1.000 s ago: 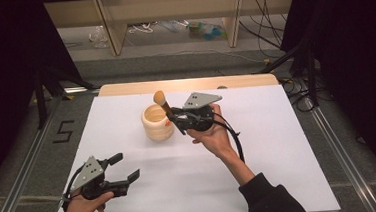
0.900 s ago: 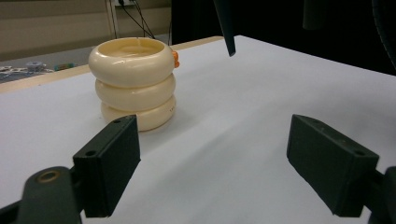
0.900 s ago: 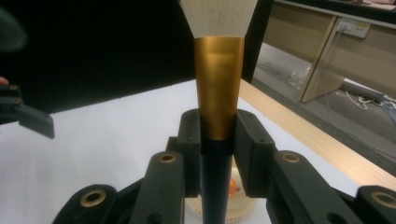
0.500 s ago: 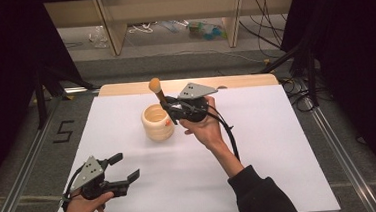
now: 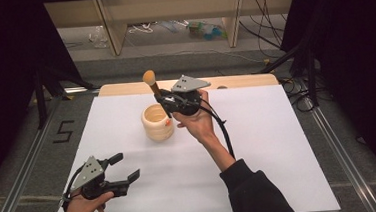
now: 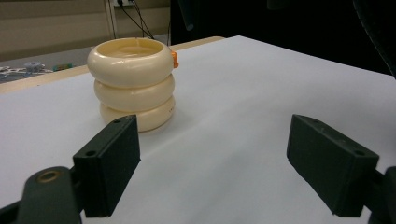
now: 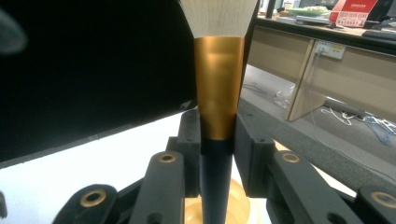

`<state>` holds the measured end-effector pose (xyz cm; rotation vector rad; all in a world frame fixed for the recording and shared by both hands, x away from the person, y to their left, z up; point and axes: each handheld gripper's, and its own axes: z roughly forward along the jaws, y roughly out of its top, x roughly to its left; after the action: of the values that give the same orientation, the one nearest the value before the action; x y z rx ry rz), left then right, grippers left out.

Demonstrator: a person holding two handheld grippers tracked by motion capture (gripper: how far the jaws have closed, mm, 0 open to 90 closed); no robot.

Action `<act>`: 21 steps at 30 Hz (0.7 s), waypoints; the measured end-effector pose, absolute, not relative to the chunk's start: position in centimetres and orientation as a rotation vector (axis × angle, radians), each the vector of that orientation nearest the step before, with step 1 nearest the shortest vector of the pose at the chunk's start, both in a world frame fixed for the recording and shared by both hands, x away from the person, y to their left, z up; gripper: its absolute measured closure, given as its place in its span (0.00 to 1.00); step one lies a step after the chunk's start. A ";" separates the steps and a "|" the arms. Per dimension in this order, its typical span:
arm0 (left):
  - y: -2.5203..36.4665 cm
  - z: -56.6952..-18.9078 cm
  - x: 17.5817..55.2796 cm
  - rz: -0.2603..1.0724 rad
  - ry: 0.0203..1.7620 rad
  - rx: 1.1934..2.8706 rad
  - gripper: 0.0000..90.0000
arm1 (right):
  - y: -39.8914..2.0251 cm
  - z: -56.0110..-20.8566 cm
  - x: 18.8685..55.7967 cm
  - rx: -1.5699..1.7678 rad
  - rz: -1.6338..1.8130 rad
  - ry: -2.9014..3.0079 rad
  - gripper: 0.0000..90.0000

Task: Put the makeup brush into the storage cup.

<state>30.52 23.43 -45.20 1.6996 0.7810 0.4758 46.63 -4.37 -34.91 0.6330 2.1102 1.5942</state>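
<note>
A cream ribbed cup (image 5: 157, 122) of three stacked rings stands on the white table sheet (image 5: 259, 146), left of middle. The left gripper view shows the cup (image 6: 132, 81) ahead and to the left, with a small orange bit at its rim. My right gripper (image 5: 168, 103) is shut on a makeup brush (image 5: 150, 82), held just above and behind the cup's right rim. The brush (image 7: 218, 88) has a black handle, a gold ferrule and pale bristles pointing up. My left gripper (image 5: 122, 166) rests open near the table's front left corner, nothing between its jaws.
A wooden strip (image 5: 124, 89) edges the table's far side. Beyond it stand shelf legs, cables and small items on the floor. Metal rails (image 5: 24, 157) run along both sides of the table. A floor mark "5" (image 5: 62, 131) lies at the left.
My right gripper has lifted the brush up and away from the cup, toward the table's far side. The left gripper has stayed in place.
</note>
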 end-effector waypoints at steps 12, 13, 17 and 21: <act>23.5 -45.2 30.6 0.476 0.781 1.698 0.19 | -3.1 -34.7 47.8 0.643 1.599 2.104 0.82; 23.5 -45.2 30.6 0.477 0.780 1.700 0.19 | -3.0 -34.7 47.8 0.645 1.595 2.105 0.82; 23.5 -45.2 30.6 0.476 0.777 1.700 0.19 | -2.5 -34.7 48.0 0.656 1.612 2.101 0.82; 23.4 -45.2 30.6 0.474 0.778 1.695 0.19 | -1.9 -35.1 48.2 0.650 1.599 2.105 0.82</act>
<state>30.61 23.44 -45.20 1.6953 0.7776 0.4738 48.23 -1.94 -35.13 0.6498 2.1055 1.5985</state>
